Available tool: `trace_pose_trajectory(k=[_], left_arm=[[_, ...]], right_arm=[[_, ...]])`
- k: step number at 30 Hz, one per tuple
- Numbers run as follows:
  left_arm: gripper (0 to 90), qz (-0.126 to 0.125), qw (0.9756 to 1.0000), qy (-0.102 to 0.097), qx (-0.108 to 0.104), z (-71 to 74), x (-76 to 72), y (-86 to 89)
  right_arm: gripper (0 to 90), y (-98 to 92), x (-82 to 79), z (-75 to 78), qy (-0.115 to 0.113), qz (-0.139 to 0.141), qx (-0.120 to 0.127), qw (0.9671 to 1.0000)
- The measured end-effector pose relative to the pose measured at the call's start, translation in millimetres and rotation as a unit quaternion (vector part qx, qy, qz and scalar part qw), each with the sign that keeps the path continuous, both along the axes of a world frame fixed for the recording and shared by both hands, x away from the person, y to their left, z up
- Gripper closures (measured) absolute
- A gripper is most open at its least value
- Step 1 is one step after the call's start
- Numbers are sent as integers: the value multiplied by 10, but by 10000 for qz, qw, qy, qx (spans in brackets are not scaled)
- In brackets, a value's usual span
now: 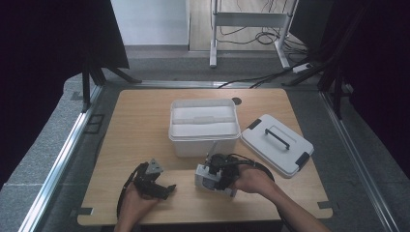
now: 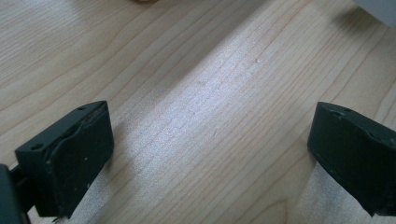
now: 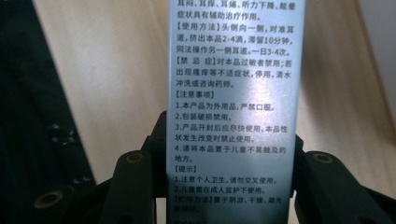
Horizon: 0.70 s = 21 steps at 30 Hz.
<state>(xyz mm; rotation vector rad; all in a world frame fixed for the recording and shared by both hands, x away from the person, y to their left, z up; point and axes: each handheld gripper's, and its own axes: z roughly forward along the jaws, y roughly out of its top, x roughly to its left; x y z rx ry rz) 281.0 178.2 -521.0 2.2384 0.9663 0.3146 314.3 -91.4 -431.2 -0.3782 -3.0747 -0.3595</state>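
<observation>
Table (image 1: 145,121): wooden, bare at the near edge.
Storage bin (image 1: 204,126): white, open-topped, centre; best approached from above, level.
Lid (image 1: 276,143): off, just right of bin; to be kept clear of.
Left gripper (image 1: 167,190): parked near-left, jaws wide, empty.
Right gripper (image 1: 208,178): just in front of bin, clamped on carton.
Carton (image 3: 231,107): slim, printed; to be held upright and released low inside the bin.
</observation>
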Motion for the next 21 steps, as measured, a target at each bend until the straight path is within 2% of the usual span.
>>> trace_pose_trajectory(k=[2, 8, 14, 19, 21], left_arm=[[4, -3, 10000, 1, 3, 0, 1, 1], [4, -9, 10000, -2, 11, 0, 0, 1], [4, -10, 10000, -3, 13, 1, 0, 1], [5, -11, 10000, -2, 13, 1, 0, 2], [5, -11, 10000, -2, 13, 1, 0, 2]], right_arm=[[550, -39, -94, -24, -17, 57, -17, 10000], [545, -91, -198, -69, -51, 82, 10, 10000], [509, -94, -234, -88, -27, 95, 25, 9999], [457, -121, -248, 65, -10, 59, 276, 9996], [453, -124, -252, 87, 2, 47, 305, 9995]])
